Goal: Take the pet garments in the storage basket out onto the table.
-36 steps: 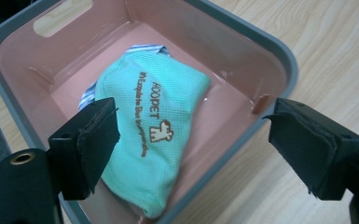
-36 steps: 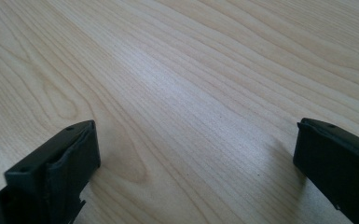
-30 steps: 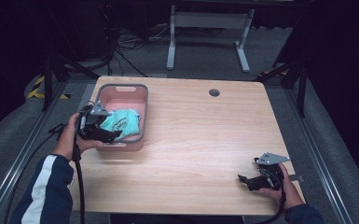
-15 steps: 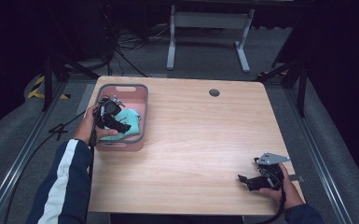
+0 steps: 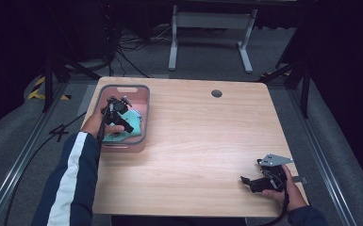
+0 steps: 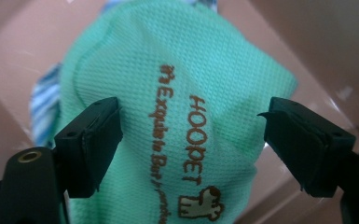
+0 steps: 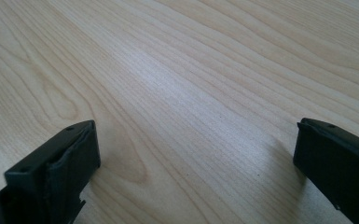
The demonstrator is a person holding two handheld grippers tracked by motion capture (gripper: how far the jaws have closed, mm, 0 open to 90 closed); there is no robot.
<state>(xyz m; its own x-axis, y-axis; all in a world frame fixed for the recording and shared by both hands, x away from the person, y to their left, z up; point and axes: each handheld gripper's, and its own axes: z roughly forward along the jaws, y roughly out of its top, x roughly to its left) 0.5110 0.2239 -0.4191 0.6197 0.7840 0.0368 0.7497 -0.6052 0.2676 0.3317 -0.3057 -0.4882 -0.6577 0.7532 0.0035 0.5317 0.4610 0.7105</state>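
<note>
A mint-green mesh garment (image 6: pixel 177 74) with brown lettering lies in the pink bin (image 5: pixel 122 87) at the table's left. My left gripper (image 5: pixel 125 117) reaches down into the bin. In the left gripper view the left gripper (image 6: pixel 191 140) has its jaws wide apart, and they have just been closing a little. The green garment lies between them, and the pads do not press on it. A blue-and-white striped cloth (image 6: pixel 44 107) peeks out beside it. My right gripper (image 5: pixel 247 182) rests low at the table's near right. In its own view the right gripper (image 7: pixel 196 158) is open over bare wood.
The wooden table (image 5: pixel 207 136) has a round cable hole (image 5: pixel 216 93) near its far edge. A metal stand (image 5: pixel 207 28) and cables sit on the dark floor beyond. The bin's pink walls (image 6: pixel 307 42) rise close around the garment.
My left hand has moved from the bin's near left corner farther over the bin and sunk into it, toward the green garment. The right hand has stayed put.
</note>
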